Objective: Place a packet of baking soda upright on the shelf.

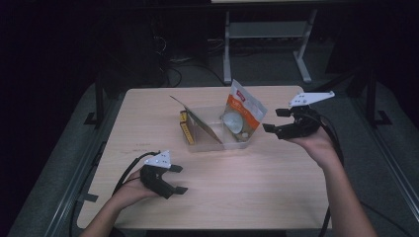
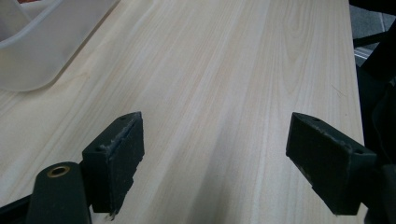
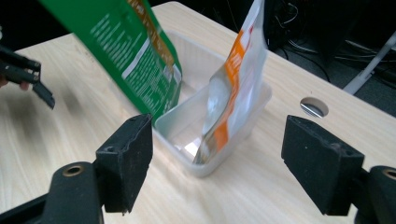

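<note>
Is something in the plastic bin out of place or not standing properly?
Nothing spilled or damaged. The orange pouch and the green packet both lean tilted in the clear bin, sticking out above its rim.

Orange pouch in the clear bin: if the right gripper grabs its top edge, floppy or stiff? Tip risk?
Probably floppy: the orange pouch looks like thin film, standing tilted against the wall of the clear bin. Likely light for its size, so a pinch near the top should lift it, though it may sag. A sideways nudge would probably topple it. The right gripper is open, facing it.
</note>
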